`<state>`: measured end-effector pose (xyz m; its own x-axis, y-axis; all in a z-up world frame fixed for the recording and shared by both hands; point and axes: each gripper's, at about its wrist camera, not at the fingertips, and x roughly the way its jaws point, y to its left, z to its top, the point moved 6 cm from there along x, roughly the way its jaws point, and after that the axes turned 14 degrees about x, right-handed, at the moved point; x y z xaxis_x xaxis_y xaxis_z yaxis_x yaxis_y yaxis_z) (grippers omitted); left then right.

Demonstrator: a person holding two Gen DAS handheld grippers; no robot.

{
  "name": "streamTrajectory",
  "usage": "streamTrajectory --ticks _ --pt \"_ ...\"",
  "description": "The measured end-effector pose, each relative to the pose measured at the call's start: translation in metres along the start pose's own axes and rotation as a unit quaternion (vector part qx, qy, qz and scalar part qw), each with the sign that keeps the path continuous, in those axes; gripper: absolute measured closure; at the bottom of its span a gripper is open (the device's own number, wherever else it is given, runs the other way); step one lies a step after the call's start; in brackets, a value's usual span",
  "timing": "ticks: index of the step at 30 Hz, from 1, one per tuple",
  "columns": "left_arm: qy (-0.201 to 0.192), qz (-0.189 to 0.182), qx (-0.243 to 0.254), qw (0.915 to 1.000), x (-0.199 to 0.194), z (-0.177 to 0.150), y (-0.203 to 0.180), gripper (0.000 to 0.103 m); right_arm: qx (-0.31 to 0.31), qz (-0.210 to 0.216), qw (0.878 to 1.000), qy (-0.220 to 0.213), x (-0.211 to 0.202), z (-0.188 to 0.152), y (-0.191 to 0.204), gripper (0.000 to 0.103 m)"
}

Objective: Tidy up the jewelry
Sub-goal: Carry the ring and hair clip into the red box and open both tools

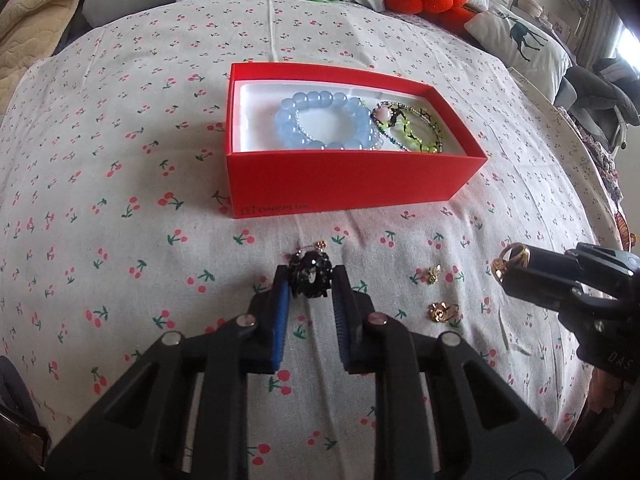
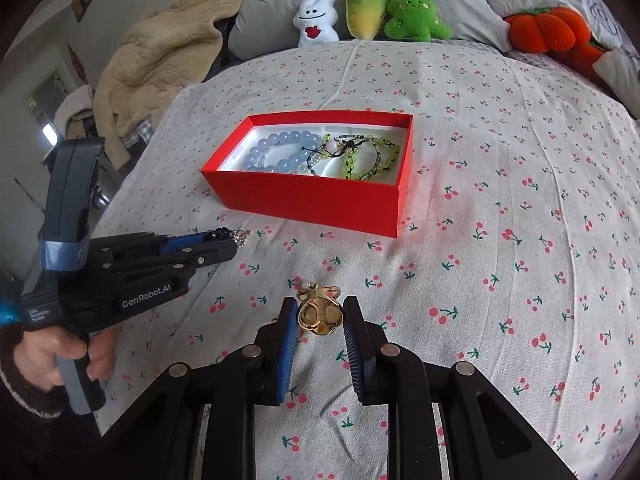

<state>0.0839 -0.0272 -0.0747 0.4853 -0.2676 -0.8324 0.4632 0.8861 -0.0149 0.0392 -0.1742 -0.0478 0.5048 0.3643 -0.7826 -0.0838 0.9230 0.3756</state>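
Observation:
My left gripper [image 1: 311, 276] is shut on a black beaded ornament [image 1: 312, 280], held at the fingertips just above the cherry-print bedsheet. My right gripper [image 2: 319, 306] is shut on a gold ring-like piece [image 2: 320, 316], also pinched at the tips. In the left wrist view the right gripper [image 1: 509, 269] comes in from the right edge with the gold piece. In the right wrist view the left gripper [image 2: 231, 241] shows at the left. A red box [image 1: 348, 184] lies ahead, holding a blue bead bracelet [image 1: 324, 120] and green bead bracelets [image 1: 412, 130].
Two small gold earrings [image 1: 434, 274] [image 1: 442, 312] lie loose on the sheet between the grippers. A tiny pearl piece [image 2: 306, 283] lies just beyond the right fingertips. Plush toys [image 2: 360, 12], pillows and a beige blanket [image 2: 160, 52] line the far side of the bed.

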Motion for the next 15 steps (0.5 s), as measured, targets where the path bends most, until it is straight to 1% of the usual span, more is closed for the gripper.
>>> streamTrajectory --ticks 10,15 --pt "-0.010 -0.008 -0.026 0.9996 -0.031 0.005 -0.001 0.080 0.011 0.003 1.000 -0.021 -0.010 0.030 0.013 0.080" --pt "-0.027 -0.004 -0.041 0.9988 -0.047 0.013 0.006 0.080 0.021 -0.001 0.999 -0.037 -0.011 0.050 0.019 0.080"
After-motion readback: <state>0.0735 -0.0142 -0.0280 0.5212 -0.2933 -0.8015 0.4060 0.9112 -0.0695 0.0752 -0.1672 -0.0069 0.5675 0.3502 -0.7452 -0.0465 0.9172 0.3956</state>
